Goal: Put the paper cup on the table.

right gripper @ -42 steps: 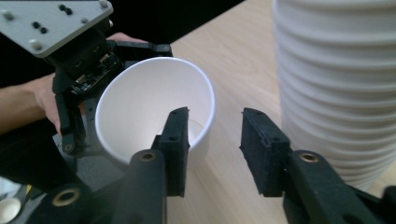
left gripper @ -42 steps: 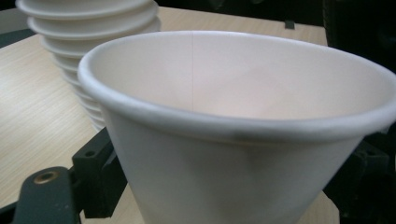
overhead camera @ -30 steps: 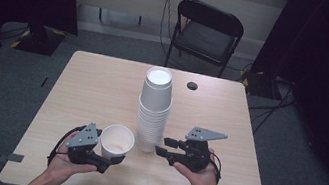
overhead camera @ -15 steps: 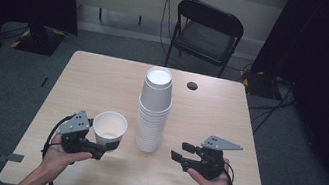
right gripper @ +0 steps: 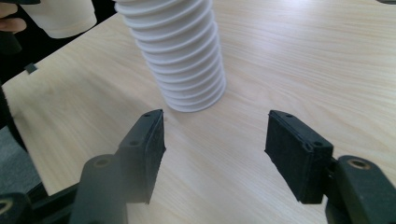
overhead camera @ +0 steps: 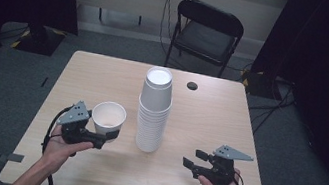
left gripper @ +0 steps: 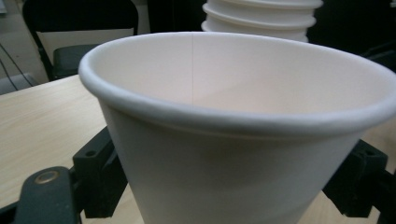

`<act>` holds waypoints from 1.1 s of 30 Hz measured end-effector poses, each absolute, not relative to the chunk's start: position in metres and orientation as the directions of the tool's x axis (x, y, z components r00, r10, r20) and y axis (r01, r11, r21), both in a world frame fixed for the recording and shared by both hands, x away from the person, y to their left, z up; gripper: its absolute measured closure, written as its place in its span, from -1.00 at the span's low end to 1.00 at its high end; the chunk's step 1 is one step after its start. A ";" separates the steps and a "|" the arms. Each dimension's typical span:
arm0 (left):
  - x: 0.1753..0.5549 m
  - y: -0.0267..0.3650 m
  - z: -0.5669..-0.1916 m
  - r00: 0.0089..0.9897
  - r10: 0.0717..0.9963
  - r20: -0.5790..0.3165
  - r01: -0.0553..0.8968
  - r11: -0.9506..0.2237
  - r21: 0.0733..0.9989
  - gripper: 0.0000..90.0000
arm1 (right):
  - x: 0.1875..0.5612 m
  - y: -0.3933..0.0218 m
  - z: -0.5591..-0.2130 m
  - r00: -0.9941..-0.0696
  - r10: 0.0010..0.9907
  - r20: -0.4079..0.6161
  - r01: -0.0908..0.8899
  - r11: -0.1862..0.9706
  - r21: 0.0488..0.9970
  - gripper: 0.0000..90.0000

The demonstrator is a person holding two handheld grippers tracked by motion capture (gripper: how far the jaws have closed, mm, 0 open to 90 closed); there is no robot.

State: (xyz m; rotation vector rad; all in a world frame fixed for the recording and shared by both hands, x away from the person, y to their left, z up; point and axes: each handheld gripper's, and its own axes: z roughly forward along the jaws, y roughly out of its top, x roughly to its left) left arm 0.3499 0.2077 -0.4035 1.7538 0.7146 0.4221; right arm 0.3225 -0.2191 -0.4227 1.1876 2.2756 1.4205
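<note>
A tall stack of white cups (overhead camera: 153, 108) stands upside down in the middle of the wooden table (overhead camera: 105, 72). Left of it my left gripper (overhead camera: 107, 136) is shut on a single white paper cup (overhead camera: 108, 117), held upright above the table with its mouth up. That cup (left gripper: 233, 130) is wedged between the black jaws in the left gripper view. My right gripper (overhead camera: 193, 159) hovers low at the stack's right, apart from it. Its jaws have just been opening and stand wide, with bare table between the pads (right gripper: 154, 142). The stack's base (right gripper: 187, 70) lies just beyond them.
A small dark round object (overhead camera: 192, 85) lies on the table behind the stack. A black folding chair (overhead camera: 207, 34) stands past the far edge. Grey carpet and dark curtains surround the table. Cables trail from both grippers over the near edge.
The left gripper carried the single cup left and slightly up, away from the stack. The right gripper drew back right and down from the stack, and its jaws spread wider.
</note>
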 end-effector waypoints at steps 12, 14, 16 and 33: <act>0.382 0.209 -0.404 0.679 0.727 -0.098 0.277 -0.130 0.952 -0.66 | 0.321 -0.227 -0.430 -0.636 0.733 0.241 0.532 0.191 0.825 -0.18; 0.388 0.208 -0.404 0.677 0.730 -0.090 0.278 -0.140 0.950 -0.66 | 0.322 -0.228 -0.431 -0.635 0.732 0.245 0.534 0.187 0.824 -0.18; 0.392 0.207 -0.406 0.660 0.746 -0.090 0.291 -0.143 0.946 -0.66 | 0.322 -0.229 -0.432 -0.632 0.735 0.248 0.539 0.186 0.822 -0.18; 0.438 0.208 -0.434 0.579 0.807 -0.113 0.361 -0.129 0.924 -0.66 | 0.328 -0.235 -0.442 -0.609 0.749 0.262 0.566 0.179 0.804 -0.35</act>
